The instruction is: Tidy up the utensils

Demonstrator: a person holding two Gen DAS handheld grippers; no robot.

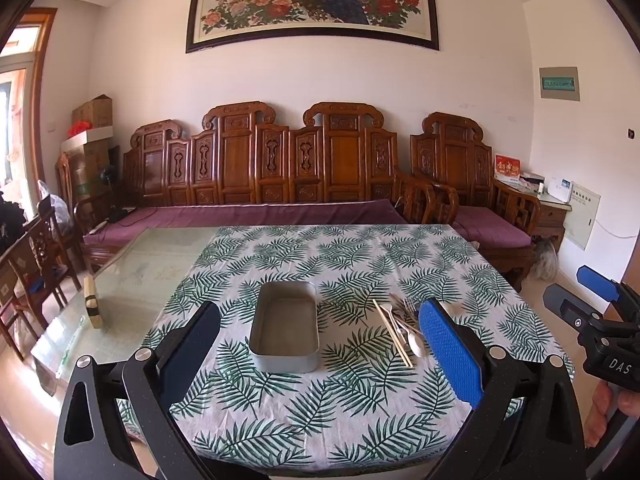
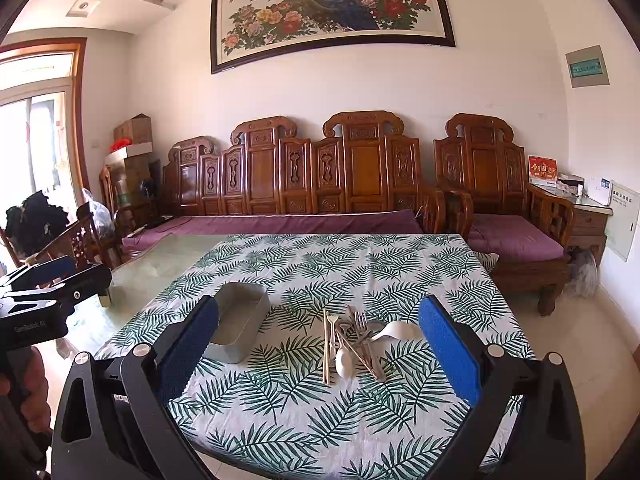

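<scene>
Tin (image 1: 285, 332): showing matt grey metal.
Tablecloth (image 1: 360, 256): showing printed woven cloth.
Chopsticks (image 2: 326, 350): showing pale wood.
Spoon (image 2: 345, 360): showing smooth cream plastic.

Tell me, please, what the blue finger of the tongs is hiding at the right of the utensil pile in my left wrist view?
Observer: A white soup spoon lies there on the tablecloth, at the pile's right side.
Operator: Thank you. Is the fork buried under the others?
Observer: No, the metal fork shows its tines clear at the pile's far end.
Operator: Are the right tongs carrying anything?
Observer: No, the right tongs are open and empty, and the pile sits framed between their fingers.
</scene>
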